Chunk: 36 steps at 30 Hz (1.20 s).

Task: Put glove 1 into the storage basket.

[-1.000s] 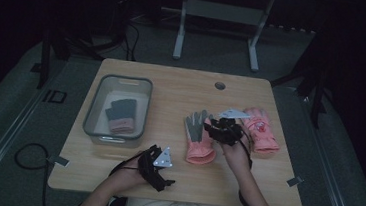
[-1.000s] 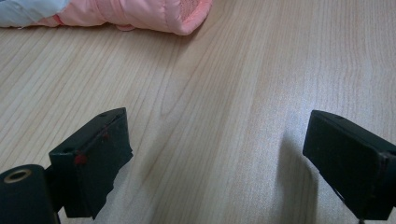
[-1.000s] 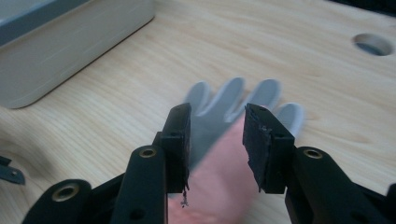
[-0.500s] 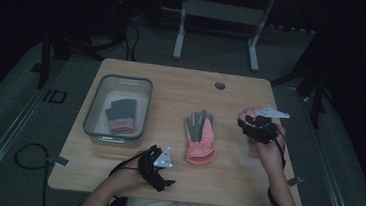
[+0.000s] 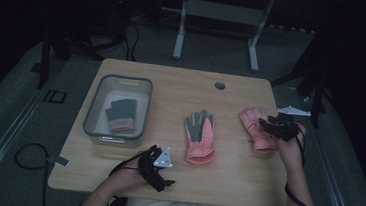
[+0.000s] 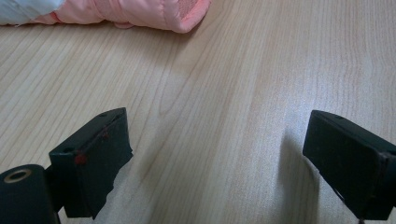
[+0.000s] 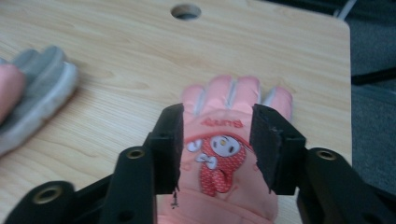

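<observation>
The pink glove (image 5: pixel 257 130) lies flat near the right edge of the desk (image 5: pixel 182 85), back side up with its cartoon patch showing and its finger tips pointing toward the far edge. The right gripper (image 7: pixel 217 147) hangs over its cuff end; its fingers (image 7: pixel 170 140) have just been spreading and now stand apart on either side of the patch, released, with the padded fabric between them but not pinched. A second glove (image 5: pixel 199 136) lies palm up near the middle of the desk, and a clear bin (image 5: pixel 142 110) by the left edge holds a folded dark item. The left gripper (image 5: pixel 158 165) rests by the near edge with its fingers (image 6: pixel 95 156) wide and nothing between them. The glove looks light, soft and puffy, so it will likely sag and fold when lifted; the thick ribbed cuff seems the firmest place to grasp.
</observation>
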Motion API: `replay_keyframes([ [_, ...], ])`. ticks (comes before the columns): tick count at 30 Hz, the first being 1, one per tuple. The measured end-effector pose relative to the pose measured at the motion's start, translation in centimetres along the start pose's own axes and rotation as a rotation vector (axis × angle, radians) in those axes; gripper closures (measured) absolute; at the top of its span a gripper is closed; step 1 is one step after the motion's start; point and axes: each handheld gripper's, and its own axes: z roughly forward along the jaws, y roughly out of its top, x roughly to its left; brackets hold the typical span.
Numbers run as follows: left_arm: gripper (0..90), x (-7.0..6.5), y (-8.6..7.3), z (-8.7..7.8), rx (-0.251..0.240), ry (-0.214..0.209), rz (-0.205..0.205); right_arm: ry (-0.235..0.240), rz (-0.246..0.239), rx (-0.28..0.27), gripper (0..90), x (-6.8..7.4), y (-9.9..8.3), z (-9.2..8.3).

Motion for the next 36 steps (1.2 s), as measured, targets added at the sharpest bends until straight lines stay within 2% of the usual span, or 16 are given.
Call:
replay_keyframes([
  [5, 7.2, 0.0, 0.0, 0.0, 0.001, -0.002, -0.001, -0.021, 0.007, 0.035, 45.6, -1.1, -0.8, 1.8],
  [7, 7.2, 0.0, 0.0, 0.0, 0.001, -0.004, 0.000, -0.019, 0.007, 0.046, 44.3, -1.0, -1.2, 2.3],
  [11, 7.2, 0.0, 0.0, 0.0, 0.000, -0.006, 0.000, -0.050, -0.074, 0.073, 41.7, -0.3, -2.2, 3.3],
  [13, 7.2, 0.0, 0.0, 0.0, 0.000, -0.005, -0.001, -0.054, -0.087, 0.079, 43.2, -0.1, -2.6, 3.7],
  [15, 7.2, 0.0, 0.0, 0.0, 0.000, -0.004, -0.001, -0.072, -0.112, 0.101, 49.7, 0.4, -2.9, 4.1],
  [19, 7.2, 0.0, 0.0, 0.0, 0.000, -0.002, -0.002, -0.081, -0.082, 0.151, 66.0, 0.8, -2.5, 4.4],
  [21, 7.3, -0.1, -0.1, 0.0, -0.001, -0.001, -0.001, -0.089, -0.057, 0.157, 78.5, 0.8, -2.4, 4.4],
  [22, 7.2, -0.1, 0.0, 0.0, 0.001, -0.001, 0.000, -0.090, -0.044, 0.157, 80.2, 0.8, -2.3, 4.4],
  [26, 7.2, 0.0, 0.0, 0.0, -0.001, -0.002, 0.000, -0.095, -0.007, 0.144, 84.1, 0.8, -2.2, 4.0],
  [27, 7.2, 0.0, 0.0, -0.1, -0.003, -0.004, -0.002, -0.106, 0.015, 0.136, 85.2, 0.8, -1.9, 3.5],
  [29, 7.2, 0.0, 0.0, -0.2, -0.010, -0.006, -0.002, -0.110, 0.029, 0.125, 85.4, 1.1, -1.4, 2.9],
  [32, 7.2, 0.0, 0.0, -0.2, -0.013, -0.005, -0.003, -0.098, 0.073, 0.079, 85.5, 1.6, -0.4, 1.0],
  [33, 7.2, 0.0, 0.0, -0.2, -0.013, -0.005, -0.003, -0.098, 0.073, 0.079, 85.5, 1.6, -0.4, 1.0],
  [36, 7.2, 0.0, 0.0, -0.2, -0.010, -0.002, 0.000, -0.071, 0.094, 0.021, 85.6, 3.4, 1.0, -1.8],
])
